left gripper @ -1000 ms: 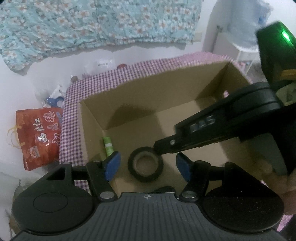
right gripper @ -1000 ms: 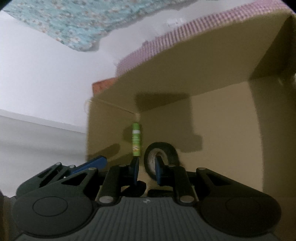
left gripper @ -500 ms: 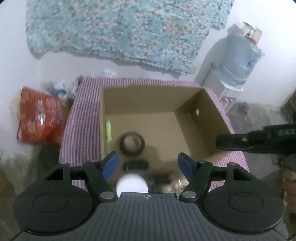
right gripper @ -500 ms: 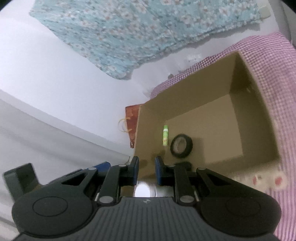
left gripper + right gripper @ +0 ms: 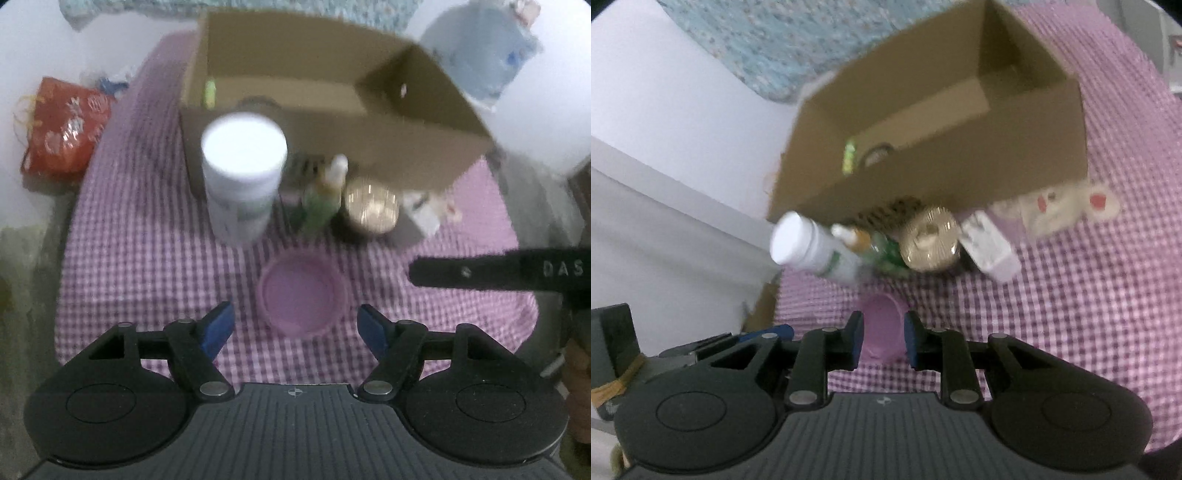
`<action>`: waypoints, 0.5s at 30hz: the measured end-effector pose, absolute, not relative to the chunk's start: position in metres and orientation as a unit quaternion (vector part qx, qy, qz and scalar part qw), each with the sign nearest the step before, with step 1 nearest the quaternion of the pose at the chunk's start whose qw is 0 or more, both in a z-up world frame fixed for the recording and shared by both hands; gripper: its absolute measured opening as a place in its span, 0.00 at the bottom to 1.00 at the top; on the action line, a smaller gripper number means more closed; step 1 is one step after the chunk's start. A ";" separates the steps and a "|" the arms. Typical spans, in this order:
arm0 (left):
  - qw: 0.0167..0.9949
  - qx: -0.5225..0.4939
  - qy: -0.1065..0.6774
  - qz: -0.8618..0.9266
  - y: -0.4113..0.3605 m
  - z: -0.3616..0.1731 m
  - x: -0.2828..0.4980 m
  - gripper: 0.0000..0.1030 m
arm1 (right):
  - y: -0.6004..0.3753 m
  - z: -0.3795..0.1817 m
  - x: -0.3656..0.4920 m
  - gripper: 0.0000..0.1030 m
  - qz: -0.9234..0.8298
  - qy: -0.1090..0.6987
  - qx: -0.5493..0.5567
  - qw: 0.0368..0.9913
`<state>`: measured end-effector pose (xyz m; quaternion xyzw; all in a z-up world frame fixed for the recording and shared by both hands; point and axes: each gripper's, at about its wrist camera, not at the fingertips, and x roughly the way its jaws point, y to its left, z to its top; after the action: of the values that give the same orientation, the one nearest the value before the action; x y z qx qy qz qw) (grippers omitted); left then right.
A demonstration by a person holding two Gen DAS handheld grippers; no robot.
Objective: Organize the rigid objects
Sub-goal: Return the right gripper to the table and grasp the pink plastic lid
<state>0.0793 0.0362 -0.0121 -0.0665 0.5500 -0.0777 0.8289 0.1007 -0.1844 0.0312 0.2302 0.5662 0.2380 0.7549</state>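
Now both claws hang over the pink lid [image 5: 303, 295], which lies flat on the gingham-covered counter [image 5: 147, 258] just before the cardboard box [image 5: 332, 147]. Left claw [image 5: 295, 326] gapes empty; right claw [image 5: 884, 339], slightly parted, has been opening. Straddle the rim squarely, then close.

1. We see a checked cloth [image 5: 140, 229] covering the table.
2. A red bag [image 5: 62, 129] lies off the cloth's left edge, by the white wall [image 5: 646, 110].
3. A flowered fabric [image 5: 768, 44] hangs on that wall.
4. A blue water jug [image 5: 476, 55] stands blurred at the far right.
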 end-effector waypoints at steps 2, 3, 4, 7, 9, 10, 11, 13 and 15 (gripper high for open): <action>0.823 -0.059 0.559 -0.080 0.032 -0.020 0.082 0.71 | -0.177 0.024 0.099 0.33 0.235 0.576 0.224 0.750; 0.821 -0.057 0.562 -0.081 0.030 -0.023 0.082 0.71 | -0.173 0.021 0.101 0.34 0.235 0.578 0.219 0.750; 0.819 -0.059 0.565 -0.085 0.029 -0.025 0.082 0.72 | -0.168 0.017 0.102 0.34 0.235 0.579 0.214 0.751; 0.818 -0.043 0.568 -0.083 0.026 -0.032 0.084 0.74 | -0.160 0.008 0.106 0.34 0.235 0.582 0.204 0.751; 0.817 -0.031 0.571 -0.079 0.022 -0.038 0.085 0.75 | -0.155 0.003 0.109 0.34 0.232 0.586 0.199 0.750; 0.815 -0.028 0.573 -0.077 0.020 -0.043 0.082 0.75 | -0.152 0.000 0.111 0.34 0.232 0.587 0.197 0.750; 0.813 -0.027 0.576 -0.075 0.020 -0.047 0.080 0.75 | -0.150 -0.002 0.112 0.34 0.232 0.588 0.195 0.750; 0.811 -0.029 0.580 -0.075 0.021 -0.051 0.081 0.75 | -0.146 -0.004 0.114 0.34 0.236 0.589 0.189 0.749; 0.810 -0.031 0.580 -0.076 0.022 -0.055 0.083 0.75 | -0.140 -0.007 0.116 0.34 0.237 0.590 0.178 0.751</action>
<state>0.0831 0.0216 -0.0548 -0.0309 0.5803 -0.0755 0.8103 0.1158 -0.1401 -0.0074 0.1783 0.5895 0.2369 0.7514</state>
